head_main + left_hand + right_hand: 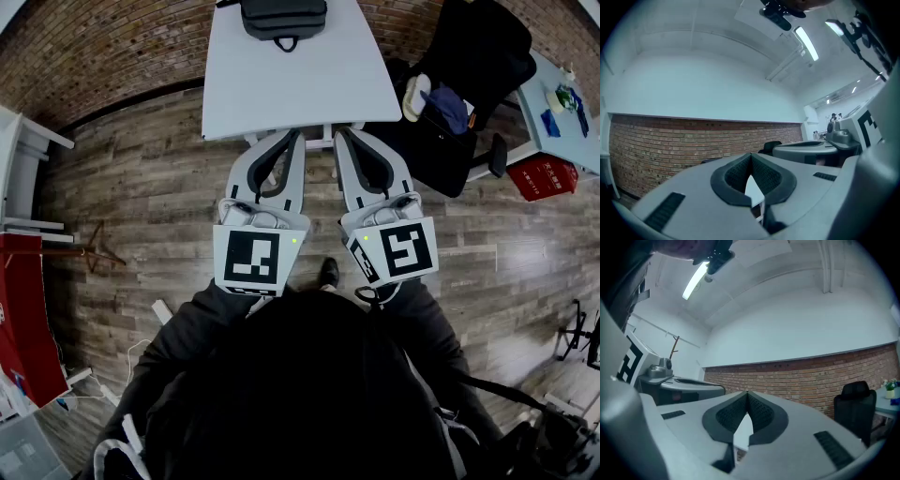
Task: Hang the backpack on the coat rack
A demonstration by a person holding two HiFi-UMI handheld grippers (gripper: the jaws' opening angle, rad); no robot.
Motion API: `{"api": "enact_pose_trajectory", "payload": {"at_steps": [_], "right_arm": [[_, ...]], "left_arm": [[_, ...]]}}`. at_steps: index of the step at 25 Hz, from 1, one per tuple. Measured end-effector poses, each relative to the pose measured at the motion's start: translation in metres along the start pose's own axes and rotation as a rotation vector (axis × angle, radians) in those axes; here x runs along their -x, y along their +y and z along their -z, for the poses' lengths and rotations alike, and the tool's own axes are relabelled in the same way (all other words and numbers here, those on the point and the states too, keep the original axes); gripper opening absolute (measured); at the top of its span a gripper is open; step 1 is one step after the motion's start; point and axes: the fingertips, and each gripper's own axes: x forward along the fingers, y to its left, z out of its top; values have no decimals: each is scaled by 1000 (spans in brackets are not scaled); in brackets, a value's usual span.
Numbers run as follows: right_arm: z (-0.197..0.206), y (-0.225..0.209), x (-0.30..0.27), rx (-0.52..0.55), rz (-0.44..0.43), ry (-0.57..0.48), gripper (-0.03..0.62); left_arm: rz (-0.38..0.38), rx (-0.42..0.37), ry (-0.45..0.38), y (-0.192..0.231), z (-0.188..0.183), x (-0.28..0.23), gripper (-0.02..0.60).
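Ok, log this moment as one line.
backpack: on table, untouched | left hand-held gripper: shut, empty | right hand-held gripper: shut, empty

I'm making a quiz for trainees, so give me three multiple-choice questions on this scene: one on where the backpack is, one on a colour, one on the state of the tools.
1. Where is the backpack? A on the table; B on the floor; C on the chair.
2. What colour is the table? A red; B white; C green.
3. How are the left tool and right tool? A both open; B both shut, empty; C left holds the backpack.
Answers: 1 A, it lies at the table's far edge; 2 B, its top is plain white; 3 B, each tool's jaws meet with nothing between.
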Motion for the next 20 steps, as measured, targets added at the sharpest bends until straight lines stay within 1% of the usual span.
{"api": "enact_pose_trajectory", "payload": {"at_steps": [4,8,11,15,18,20], "right_arm": [[1,-10,0,6,4,-18,8],[11,-19,12,-17,6,-1,8],[7,-34,16,-30,1,-13,8],[8,-54,25,-82,-20,-46,8],[14,-74,32,-83,-27,-47,9],[15,-86,34,-84,-31,-62,9]], "left_arm": [[8,-11,-35,-6,-2,-10,9],[7,13,-2,-17,10,-12,9],[11,10,7,-25,8,-24,9],[13,-35,24,-39,15,-36,9],[5,-27,32,-56,16,-50,9],[0,-47,43,-64,19,-58,9]]}}
